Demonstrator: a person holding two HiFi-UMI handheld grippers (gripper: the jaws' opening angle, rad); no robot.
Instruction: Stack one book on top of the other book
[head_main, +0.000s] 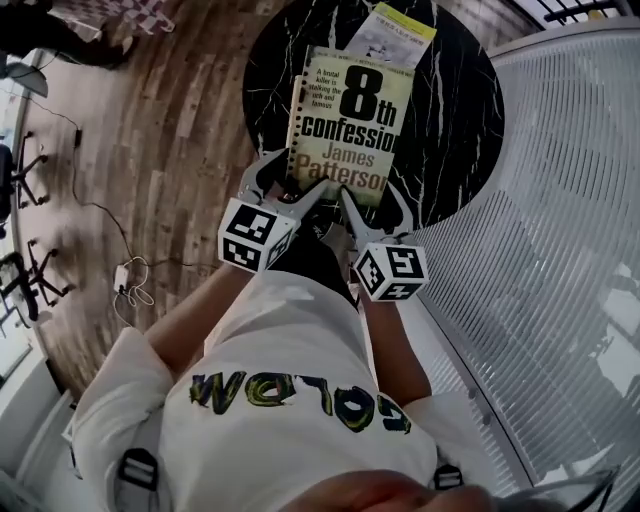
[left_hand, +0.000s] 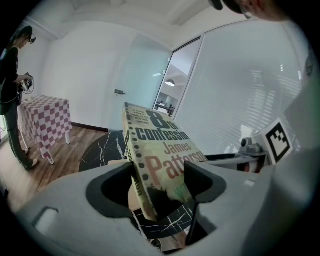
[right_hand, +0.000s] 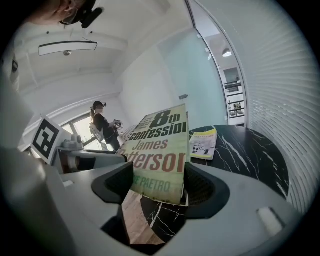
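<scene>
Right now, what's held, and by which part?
The book, by its near corners: left claw at the spine corner, right claw at the other.

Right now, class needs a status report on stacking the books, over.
Left hand-held gripper and right hand-held gripper clamp near corners of 8th Confession book. Book lifted off table; yellow book lies beyond. Nothing between them.

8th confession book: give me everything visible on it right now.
The 8th confession book is a thick paperback with a worn pale yellow-green cover, black title and orange "James Patterson". It is closed, cover up, tilted, its near end lifted clear of the black marble-look table. Both tools clamp its near edge: left tool at the spine corner, right tool at the other. Far-end contact is unclear; a yellow booklet lies just beyond.
</scene>
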